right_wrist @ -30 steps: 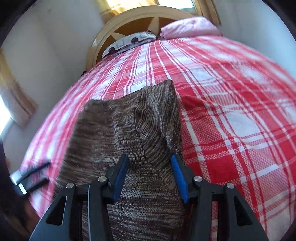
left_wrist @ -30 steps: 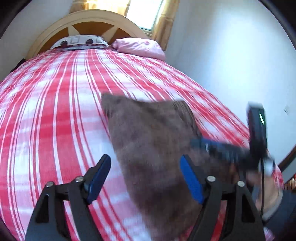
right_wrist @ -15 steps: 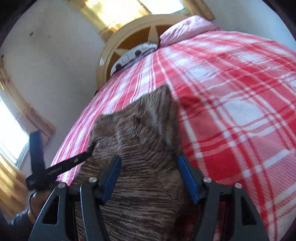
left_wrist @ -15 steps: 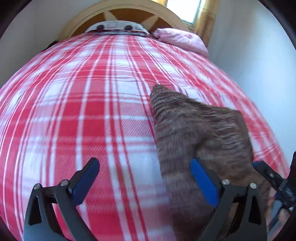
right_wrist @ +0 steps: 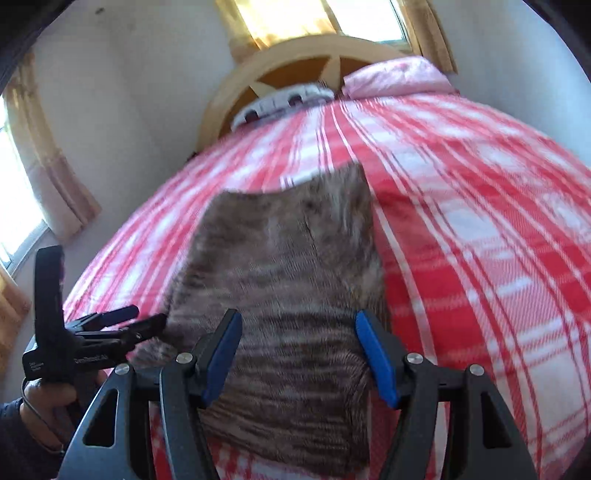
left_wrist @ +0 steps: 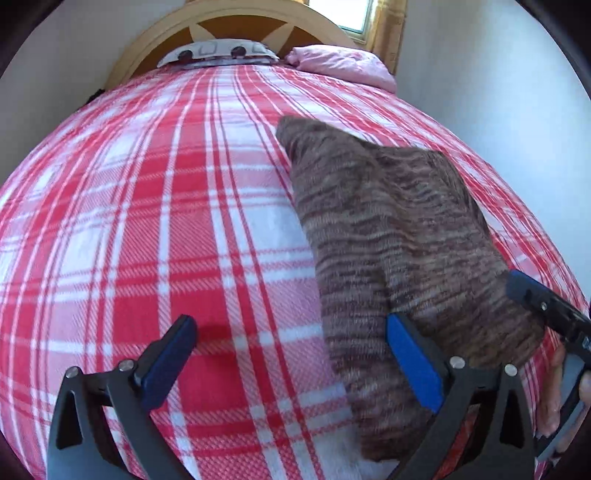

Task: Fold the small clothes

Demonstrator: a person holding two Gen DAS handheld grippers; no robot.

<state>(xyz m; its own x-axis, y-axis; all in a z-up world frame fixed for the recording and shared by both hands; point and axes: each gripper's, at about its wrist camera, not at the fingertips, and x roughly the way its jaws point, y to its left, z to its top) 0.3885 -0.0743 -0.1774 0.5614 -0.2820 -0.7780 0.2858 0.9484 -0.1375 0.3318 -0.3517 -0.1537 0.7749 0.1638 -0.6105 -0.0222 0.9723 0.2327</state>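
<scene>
The brown striped knit garment [left_wrist: 391, 236] lies folded on the red and white plaid bedspread [left_wrist: 155, 221], a long narrow shape running from about 12 o'clock down to 5 o'clock in the left wrist view, with a fold line down its length and one layer lying over the other. In the right wrist view the same garment [right_wrist: 291, 280] fills the centre, its far edge notched and its near end passing under the tool's frame; this view is blurred, so the weave is hard to read there. The left tool [left_wrist: 291, 365] stands wide, its blue pads far apart with nothing between them: the left pad is over bare bedspread at 7 o'clock and the right pad sits at the garment's near left edge. The right tool [right_wrist: 299, 354] is also spread, moderately wide, with the garment lying beneath the gap; whether the pads touch the cloth I cannot tell. From the right wrist view the left tool shows at 8 o'clock, its tips just beside the garment's left edge. Beyond, at 12 o'clock, are a curved wooden headboard [left_wrist: 229, 22], a patterned pillow [left_wrist: 218, 51] and a pink pillow [left_wrist: 340, 62] at 1 o'clock, with curtains [right_wrist: 48, 155] beside a bright window.
</scene>
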